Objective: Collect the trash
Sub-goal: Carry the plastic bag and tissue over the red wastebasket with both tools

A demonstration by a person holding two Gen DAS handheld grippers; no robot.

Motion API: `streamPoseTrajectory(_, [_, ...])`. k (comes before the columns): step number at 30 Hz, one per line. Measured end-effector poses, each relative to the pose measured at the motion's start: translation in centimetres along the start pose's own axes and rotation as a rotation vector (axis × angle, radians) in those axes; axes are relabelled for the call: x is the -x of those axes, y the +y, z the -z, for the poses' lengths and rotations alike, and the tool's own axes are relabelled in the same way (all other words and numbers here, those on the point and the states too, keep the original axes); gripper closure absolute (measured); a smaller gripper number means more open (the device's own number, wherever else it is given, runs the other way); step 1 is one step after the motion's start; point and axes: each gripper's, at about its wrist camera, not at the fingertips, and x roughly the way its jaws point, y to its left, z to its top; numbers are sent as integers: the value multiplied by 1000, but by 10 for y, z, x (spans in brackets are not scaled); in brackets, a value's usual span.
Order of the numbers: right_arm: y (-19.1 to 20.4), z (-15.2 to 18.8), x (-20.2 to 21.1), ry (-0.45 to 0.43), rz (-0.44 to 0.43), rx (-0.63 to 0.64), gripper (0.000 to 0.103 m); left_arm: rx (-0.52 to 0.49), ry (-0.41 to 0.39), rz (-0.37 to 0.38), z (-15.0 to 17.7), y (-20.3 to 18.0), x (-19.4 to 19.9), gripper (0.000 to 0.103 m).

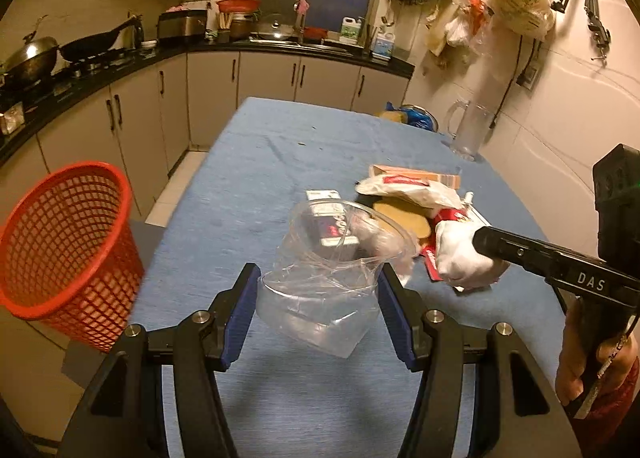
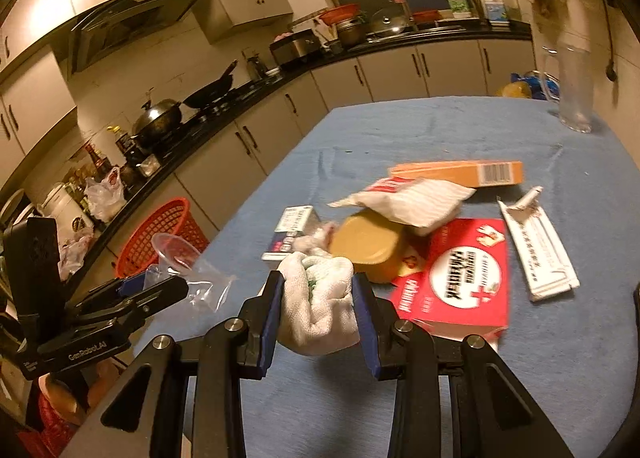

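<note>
I judge the job well short of done: both my claws are loaded, but nothing has reached the red mesh basket beside the table's left edge yet. My left gripper is partly closed on a crumpled clear plastic cup; my right gripper pinches a wadded white cloth. Left on the blue tablecloth: an orange carton, a red box, a tan lid, a torn white wrapper
</note>
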Motion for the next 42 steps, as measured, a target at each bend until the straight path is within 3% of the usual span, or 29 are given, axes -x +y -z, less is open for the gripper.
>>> streamPoseTrajectory(23, [126, -38, -59, 34, -150, 149, 65, 87, -135, -230, -32, 114, 65, 45])
streamPoseTrajectory(33, [173, -49, -90, 57, -195, 194, 65, 124, -136, -332, -33, 161, 67, 45])
streamPoseTrajectory(42, [210, -55, -123, 83, -204, 236, 65, 167, -112, -366, -29, 197, 53, 45])
